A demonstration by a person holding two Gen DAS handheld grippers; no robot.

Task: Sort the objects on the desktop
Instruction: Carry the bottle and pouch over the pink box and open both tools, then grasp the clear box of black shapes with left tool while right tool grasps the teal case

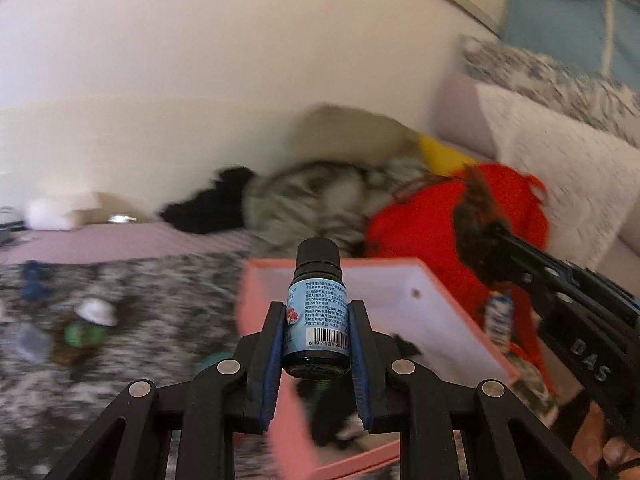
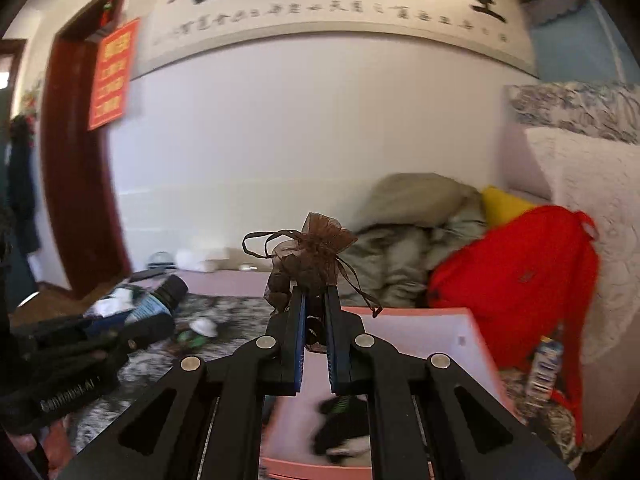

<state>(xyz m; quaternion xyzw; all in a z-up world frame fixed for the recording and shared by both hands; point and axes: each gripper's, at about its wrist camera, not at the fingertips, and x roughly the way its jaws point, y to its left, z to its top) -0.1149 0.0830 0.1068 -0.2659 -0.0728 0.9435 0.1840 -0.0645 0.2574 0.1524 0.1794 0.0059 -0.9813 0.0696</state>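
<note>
Left tongs are clamped narrow on a small dark glass bottle w/ black screw cap and pale blue printed label, blue pads pressing both sides of the label; bottle stands roughly upright btwn them, cap pointing away, barcode near the bottom. In the right wrist view the same bottle shows at left, tilted, cap up-right.

Right tongs are pinched nearly fully together on a brown sheer organza drawstring pouch; gathered neck and thin cords stick up and out above the tips, lower part of the pouch hangs btwn the pads. From the left wrist view the pouch shows as a dark brown blur at the tip of the right tongs, upper right.

Below and just beyond both tongs: a pink cardboard box w/ white inside, open top, seen also from the right. Blurred dark items lie in it; can't tell what they are.

Box sits on a bed w/ grey-and-white mottled fuzzy blanket. On the blanket, left of the box: a small green thing w/ white cap, blurred. Behind the box: a red fabric bag, a grey-green crumpled jacket, sth yellow btwn them. A blue-and-white packet leans at the red bag's lower right. White wall behind, w/ a long calligraphy scroll up top and a dark red door frame at left.
</note>
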